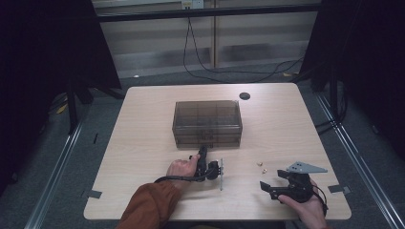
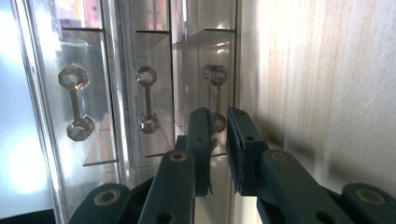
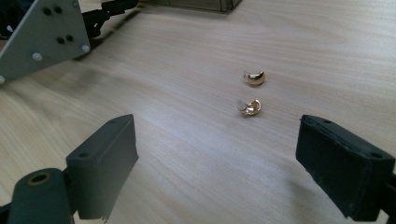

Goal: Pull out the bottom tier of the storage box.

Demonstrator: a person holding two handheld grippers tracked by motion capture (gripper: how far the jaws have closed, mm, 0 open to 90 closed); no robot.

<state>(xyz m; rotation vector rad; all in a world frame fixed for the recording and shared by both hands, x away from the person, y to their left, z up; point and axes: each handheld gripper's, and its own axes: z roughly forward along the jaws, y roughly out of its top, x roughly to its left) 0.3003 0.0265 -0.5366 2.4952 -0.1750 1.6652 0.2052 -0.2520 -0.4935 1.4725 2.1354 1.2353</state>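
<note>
Close to the drawer box [image 2: 140, 70], left gripper [image 2: 219, 130] seemingly clenched on a knob [image 2: 215, 122], right gripper [image 3: 215, 172] released before two gold earrings [image 3: 252, 93].

A smoky clear drawer box [image 1: 207, 123] sits mid-frame on the wooden tabletop [image 1: 143, 143]. Just below it, the left gripper [image 1: 203, 151] points up at its front. At lower right, the right gripper [image 1: 270, 181] lies near two small gold earrings [image 1: 261, 166].
</note>
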